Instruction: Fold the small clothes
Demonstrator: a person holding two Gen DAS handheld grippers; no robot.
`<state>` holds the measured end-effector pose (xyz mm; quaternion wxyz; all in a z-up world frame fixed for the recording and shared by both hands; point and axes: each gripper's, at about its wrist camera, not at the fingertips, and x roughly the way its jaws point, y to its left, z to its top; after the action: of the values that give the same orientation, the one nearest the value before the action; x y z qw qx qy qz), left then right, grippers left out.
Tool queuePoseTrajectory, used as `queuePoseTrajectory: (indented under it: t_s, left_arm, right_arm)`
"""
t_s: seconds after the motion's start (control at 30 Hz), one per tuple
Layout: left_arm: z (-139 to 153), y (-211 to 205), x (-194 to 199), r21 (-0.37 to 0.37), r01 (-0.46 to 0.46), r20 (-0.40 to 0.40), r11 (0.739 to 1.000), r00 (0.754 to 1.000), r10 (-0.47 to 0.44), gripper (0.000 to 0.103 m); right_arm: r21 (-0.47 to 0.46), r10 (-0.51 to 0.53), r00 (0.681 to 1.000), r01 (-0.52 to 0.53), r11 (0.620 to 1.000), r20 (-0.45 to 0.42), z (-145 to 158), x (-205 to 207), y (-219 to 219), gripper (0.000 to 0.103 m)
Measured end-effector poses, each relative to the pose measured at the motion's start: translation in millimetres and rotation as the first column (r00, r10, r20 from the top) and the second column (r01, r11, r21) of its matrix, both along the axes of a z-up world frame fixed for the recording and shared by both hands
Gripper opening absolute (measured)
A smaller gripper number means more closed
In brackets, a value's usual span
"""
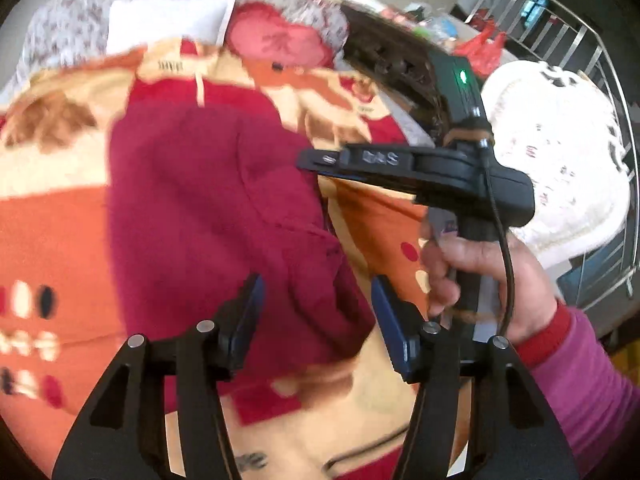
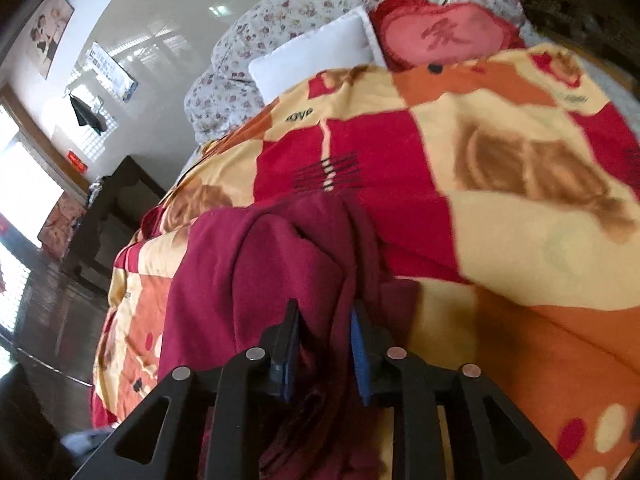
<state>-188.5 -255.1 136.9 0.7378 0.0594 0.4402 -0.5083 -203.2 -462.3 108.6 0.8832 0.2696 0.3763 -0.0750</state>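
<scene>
Bed [image 2: 520,208] under orange-red patterned blanket; maroon garment [image 1: 208,200], heart cushion [image 2: 448,36], white pillow [image 2: 316,52] on top.

You've got 1 maroon garment [image 1: 208,200], 1 patchwork blanket [image 2: 520,240] under it, 2 grippers: left gripper [image 1: 316,312] near, right gripper [image 2: 325,340]. Far end: 1 white pillow [image 2: 316,54], 1 red heart cushion [image 2: 444,36], 1 floral quilt [image 2: 280,12]. Right: 1 white lace cover [image 1: 560,152].

A bed [image 2: 520,240] under a red, orange and cream patterned blanket [image 2: 500,140] fills the room. Behind it lie a floral quilt [image 2: 280,20], a white pillow [image 2: 316,52] and a red heart cushion [image 2: 448,36]. Bright windows [image 2: 28,184] light white walls [image 2: 132,20] and a dark glossy floor [image 2: 52,312].
</scene>
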Motion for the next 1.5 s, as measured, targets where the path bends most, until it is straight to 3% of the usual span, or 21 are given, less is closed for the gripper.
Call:
queuePoseTrajectory:
  t_s: [0.07,0.17,0.33,0.53,0.63,0.7,0.77,0.93,1.03,1.5]
  left_arm:
    - [9.4,19.3,0.5,0.009,-0.015,0.067,1.0,0.998,0.014,0.056]
    - [2.5,34.6,13.1,0.084,-0.093,0.165,0.992,0.983,0.078,0.056]
    - [-32.0,37.2,31.0,0.154,-0.154,0.121,0.976,0.983,0.136,0.056]
    - [-64.6,35.1,25.7,0.192,-0.145,0.073,0.971,0.988,0.133,0.056]
    - [-72.5,33.8,22.9,0.198,-0.146,0.078,0.969,0.988,0.132,0.056]
    - [-69.7,35.0,21.7,0.194,-0.153,0.081,0.969,0.987,0.139,0.056]
    - [-63.4,37.7,22.0,0.188,-0.165,0.076,0.968,0.985,0.153,0.056]
    - [-42.4,41.3,24.0,0.146,-0.215,0.146,0.966,0.97,0.194,0.056]
    - [-40.3,33.0,28.0,0.153,-0.231,0.172,0.961,0.964,0.204,0.056]
    - [-52.8,9.7,45.4,0.163,-0.249,0.186,0.955,0.958,0.218,0.058]
  right_arm:
    - [-0.019,0.034,0.998,-0.033,0.999,0.051,21.2,-14.9,8.2,0.022]
    - [-0.009,0.122,0.988,-0.122,0.992,0.096,38.9,-22.7,30.3,0.022]
    - [-0.04,0.242,0.97,-0.241,0.97,0.032,26.1,-20.3,75.1,0.022]
    - [-0.111,0.174,0.978,-0.186,0.976,-0.114,-25.2,-45.1,76.4,0.023]
    - [-0.007,0.14,0.987,-0.141,0.99,-0.077,-45.1,-57.1,61.1,0.024]
    - [0.025,0.125,0.991,-0.124,0.992,-0.054,-42.4,-61.4,56.4,0.025]
    - [-0.005,0.129,0.99,-0.13,0.992,-0.049,-31.0,-65.5,60.2,0.025]
    - [-0.067,0.112,0.993,-0.11,0.992,0.025,4.7,-72.0,71.1,0.025]
    - [-0.099,0.1,0.994,-0.095,0.991,0.039,17.5,-55.2,73.1,0.027]
    - [-0.101,0.037,0.999,-0.04,0.994,-0.039,-22.6,26.7,34.4,0.027]
